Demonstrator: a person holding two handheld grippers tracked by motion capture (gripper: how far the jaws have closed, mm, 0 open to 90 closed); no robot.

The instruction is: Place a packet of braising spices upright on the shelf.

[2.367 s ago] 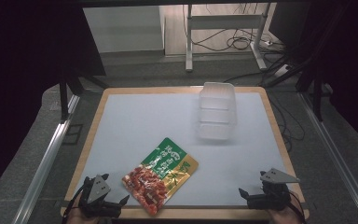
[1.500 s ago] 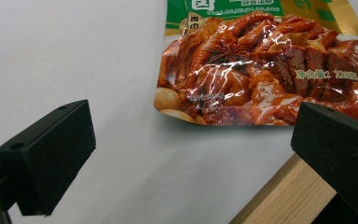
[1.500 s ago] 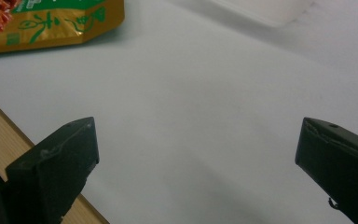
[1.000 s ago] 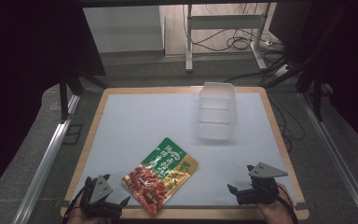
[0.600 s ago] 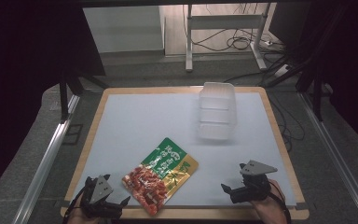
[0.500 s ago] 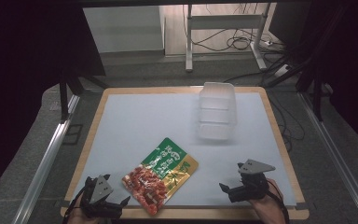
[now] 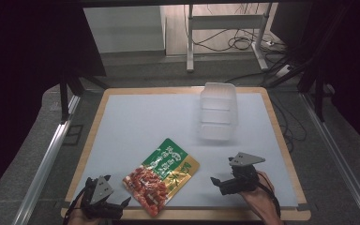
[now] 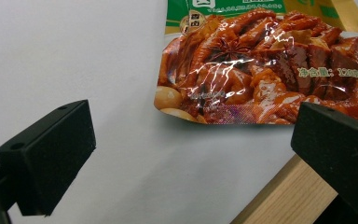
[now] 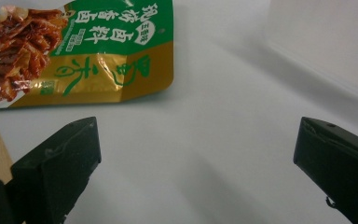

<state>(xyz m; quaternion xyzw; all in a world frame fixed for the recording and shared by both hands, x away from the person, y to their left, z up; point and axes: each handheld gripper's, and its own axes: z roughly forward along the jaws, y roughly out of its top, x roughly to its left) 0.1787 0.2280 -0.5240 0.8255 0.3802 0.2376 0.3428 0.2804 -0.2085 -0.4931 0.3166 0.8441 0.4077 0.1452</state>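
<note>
A sealed food pouch (image 7: 161, 180), green and gold with a red food picture, lies flat near the front of the white table mat (image 7: 145, 122). My left gripper (image 7: 122, 202) rests at the front left edge, open, just left of the pouch's red end (image 8: 270, 70); nothing sits between its jaws (image 8: 191, 154). My right gripper (image 7: 215, 182) is open to the right of the pouch and points left at it. In the right gripper view the pouch's gold corner (image 9: 93, 51) lies ahead of the open gripper (image 9: 196, 158), apart from it.
A clear plastic tray (image 7: 219, 111) stands at the back right of the mat, also blurred in the right gripper view as the clear tray (image 9: 326, 42). A wooden rim (image 7: 187, 214) borders the mat; the wooden rim (image 8: 279, 200) runs under my left gripper.
My right gripper has moved left from the front right corner toward the pouch, staying open. The left gripper and the pouch have not moved.
</note>
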